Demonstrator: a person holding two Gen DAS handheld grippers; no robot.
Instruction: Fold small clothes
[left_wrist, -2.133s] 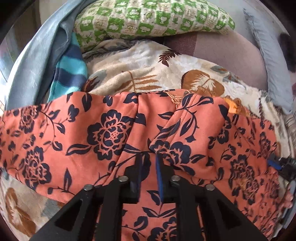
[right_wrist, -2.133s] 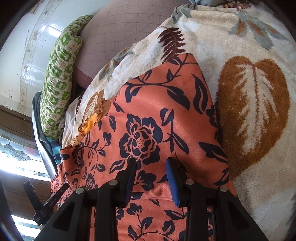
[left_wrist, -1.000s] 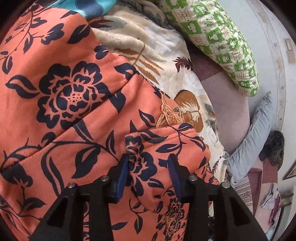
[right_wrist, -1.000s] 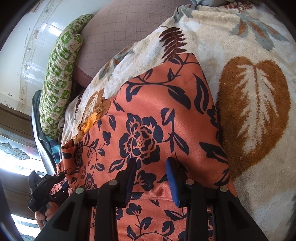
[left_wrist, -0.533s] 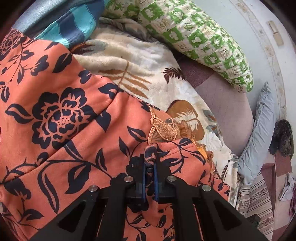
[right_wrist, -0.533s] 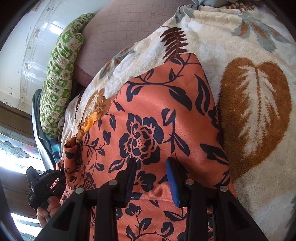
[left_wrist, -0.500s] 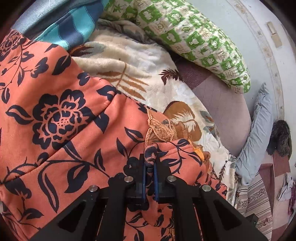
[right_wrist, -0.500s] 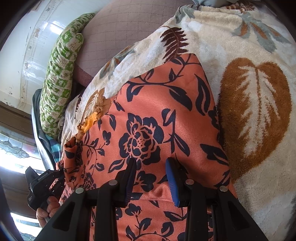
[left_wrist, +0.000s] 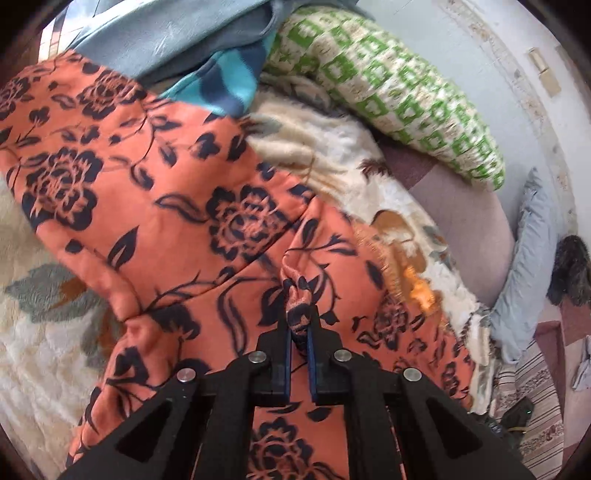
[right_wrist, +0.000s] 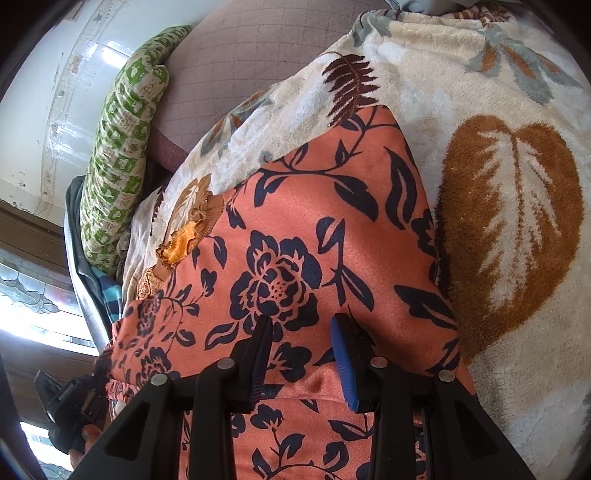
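An orange garment with a dark blue flower print (left_wrist: 155, 206) lies spread on a cream leaf-print blanket (left_wrist: 332, 155). My left gripper (left_wrist: 298, 332) is shut on a pinched fold of the garment and holds it raised. In the right wrist view the same garment (right_wrist: 295, 229) lies flat, with an orange lace trim (right_wrist: 184, 236) at its far left edge. My right gripper (right_wrist: 301, 332) is open, its fingers resting over the garment's near part. The left gripper (right_wrist: 74, 402) shows there at the lower left, holding the lifted edge.
A green-and-white patterned pillow (left_wrist: 388, 85) and blue and striped clothes (left_wrist: 207, 55) lie at the head of the bed. A mauve mattress (right_wrist: 258, 66) shows beyond the blanket (right_wrist: 480, 110). A grey pillow (left_wrist: 528, 266) and a striped rug (left_wrist: 535, 398) lie off the bed's right side.
My left gripper closed on a fold of the garment and has lifted and pulled it, so the cloth now bunches up. The right gripper has stayed still and open.
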